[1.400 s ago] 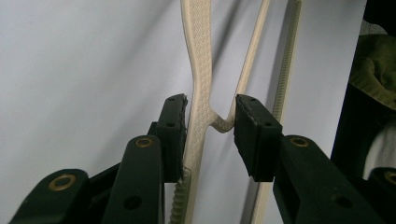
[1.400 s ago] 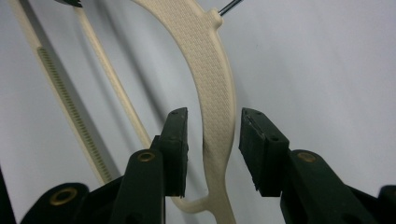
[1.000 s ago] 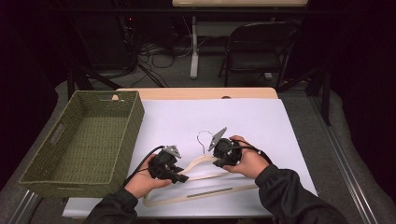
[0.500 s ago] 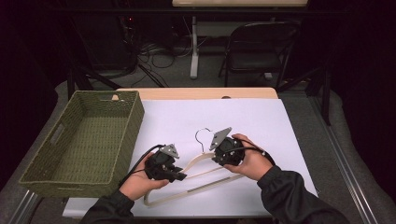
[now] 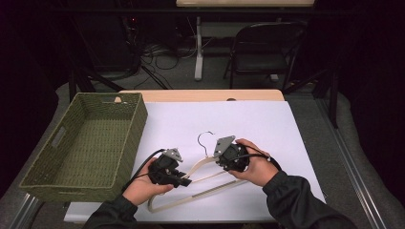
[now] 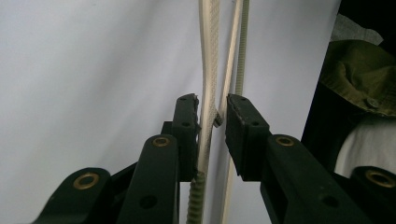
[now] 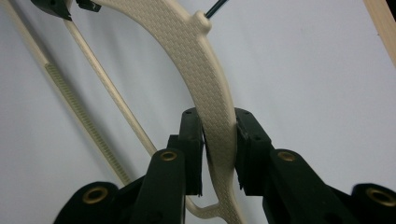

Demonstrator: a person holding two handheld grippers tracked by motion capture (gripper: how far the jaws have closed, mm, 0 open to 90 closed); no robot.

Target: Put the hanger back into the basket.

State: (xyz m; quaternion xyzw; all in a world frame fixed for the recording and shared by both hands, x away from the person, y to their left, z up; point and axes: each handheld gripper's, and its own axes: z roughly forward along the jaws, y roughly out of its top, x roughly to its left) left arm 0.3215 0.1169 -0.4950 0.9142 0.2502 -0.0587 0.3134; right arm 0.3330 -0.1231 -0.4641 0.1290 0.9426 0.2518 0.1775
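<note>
The right gripper (image 7: 218,154) pinches the cream hanger (image 7: 205,79); the left gripper's (image 6: 212,135) spread jaws straddle its arm.

Sleeves: dark, long, covering both forearms.
Left gripper (image 5: 184,181): black body, brass-ringed screws, grey plate, black cable.
Right gripper (image 7: 218,135): matching black.

Green woven basket (image 5: 86,148) at table's left, black folding chair (image 5: 265,52) beyond

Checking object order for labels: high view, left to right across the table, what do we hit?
Wicker basket → left hand-held gripper → hanger hook → right hand-held gripper → bare white table cover.
</note>
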